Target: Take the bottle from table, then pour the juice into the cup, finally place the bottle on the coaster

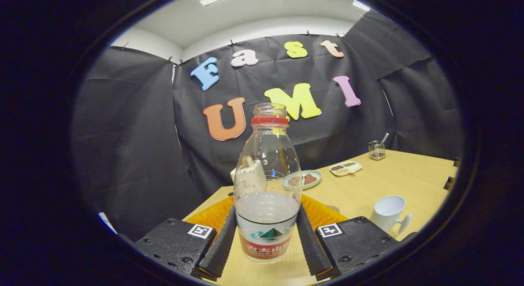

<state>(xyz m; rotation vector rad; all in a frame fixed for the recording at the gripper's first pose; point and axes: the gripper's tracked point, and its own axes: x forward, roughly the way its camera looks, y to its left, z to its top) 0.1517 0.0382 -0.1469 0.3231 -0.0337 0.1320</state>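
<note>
A clear plastic bottle [268, 167] with a red neck ring and no cap stands upright between my fingers. Cloudy juice fills roughly its lower half, above a red label. My gripper [266, 210] is shut on the bottle, one finger [223, 245] pressing on its left side and the other on its right. Just beyond the bottle lies an orange coaster [325, 214], showing on both sides of it. A white cup [389, 212] with its handle turned toward me stands on the wooden table [409, 179], to the right of the fingers and apart from them.
Past the coaster are a pale plate [305, 179] with brown food, a small white compartment tray [346, 168] and a wire holder [376, 150] with a utensil. A white object [249, 175] stands behind the bottle. The table's left edge runs close by the coaster.
</note>
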